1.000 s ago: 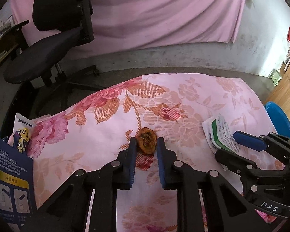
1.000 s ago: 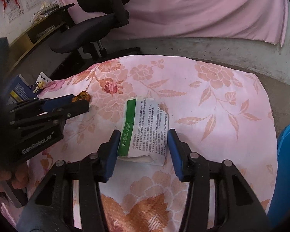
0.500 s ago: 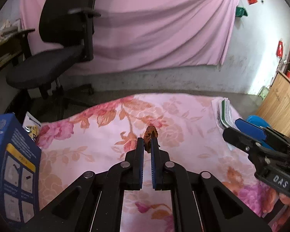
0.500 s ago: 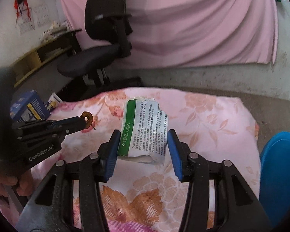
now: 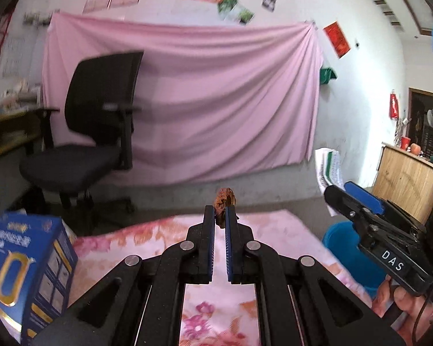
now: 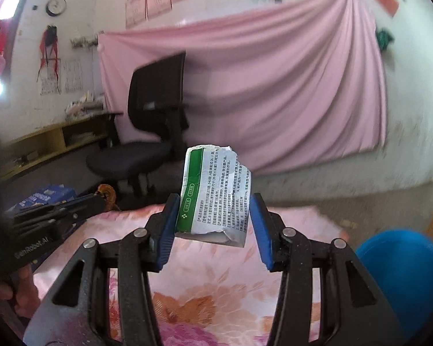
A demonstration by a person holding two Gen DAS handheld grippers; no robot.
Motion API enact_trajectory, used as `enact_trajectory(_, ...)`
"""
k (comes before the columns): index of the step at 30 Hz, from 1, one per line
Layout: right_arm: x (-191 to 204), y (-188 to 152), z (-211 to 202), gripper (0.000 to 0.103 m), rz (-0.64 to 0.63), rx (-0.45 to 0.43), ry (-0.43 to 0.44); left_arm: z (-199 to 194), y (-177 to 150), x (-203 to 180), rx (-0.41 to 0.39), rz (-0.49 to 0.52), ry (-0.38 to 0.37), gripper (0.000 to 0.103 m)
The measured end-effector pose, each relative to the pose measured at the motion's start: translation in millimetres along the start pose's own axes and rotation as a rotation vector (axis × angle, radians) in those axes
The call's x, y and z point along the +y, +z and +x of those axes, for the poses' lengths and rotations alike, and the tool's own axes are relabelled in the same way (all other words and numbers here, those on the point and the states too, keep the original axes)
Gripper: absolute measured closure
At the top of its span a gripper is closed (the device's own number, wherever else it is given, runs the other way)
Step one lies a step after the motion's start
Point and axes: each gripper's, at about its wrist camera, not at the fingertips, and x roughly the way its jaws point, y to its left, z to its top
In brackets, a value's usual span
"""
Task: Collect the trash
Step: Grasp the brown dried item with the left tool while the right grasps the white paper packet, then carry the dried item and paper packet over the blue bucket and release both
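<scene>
1. Brown, dried-looking scrap (image 5: 224, 204): pinched between the blue pads of the left gripper (image 5: 220, 216), whose jaws stand almost together. The scrap projects above the fingertips and is clear of the cloth below.
2. Left gripper, as seen from the right wrist view (image 6: 101, 199): it enters from the left edge with the same brown scrap (image 6: 106, 194) at its tip. A hand (image 6: 17, 294) grips its handle at lower left.
3. Torn white packet with a green band and printed text (image 6: 213, 199): clamped upright between the blue pads of the right gripper (image 6: 213, 225), the jaws standing moderately wide across its width. It is lifted off the cloth.
4. Right gripper, as seen from the left wrist view (image 5: 349, 194): it enters from the right with the packet (image 5: 327, 170) at its tip; fingers of a hand (image 5: 401, 302) show beneath its body.
5. Pink floral cloth (image 5: 164, 230): spread on the surface beneath both grippers; neither held item touches it.
6. Blue box with gold lettering (image 5: 23, 262): stands at the left edge of the cloth, well apart from both grippers.
7. Blue bin (image 6: 404, 268): sits beyond the right edge of the cloth, lower right in the right wrist view. Its contents cannot be told.
8. Background: black office chair (image 5: 101, 132) before a pink sheet hung on the wall (image 5: 216, 101). Both are blurred.
</scene>
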Motion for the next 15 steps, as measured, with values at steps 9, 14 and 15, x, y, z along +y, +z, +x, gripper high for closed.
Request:
enact_trajectory(9,-20.4,17.3,-54.5,0.027,0.027,-0.225,-0.112,-23.5,35.9,-55.7,-0.126,0.107,-0.037,0.099)
enact_trajectory(14,-42.6,23.0,-76.0,0.027,0.077,-0.282,-0.173,-28.0,46.5,-86.5,-0.156,0.15,-0.08,0.099)
enact_trajectory(15,-46.6,23.7,-80.0,0.027,0.087,-0.29,-0.183,-27.8,47.5,-91.4,-0.161,0.157,-0.089,0.099)
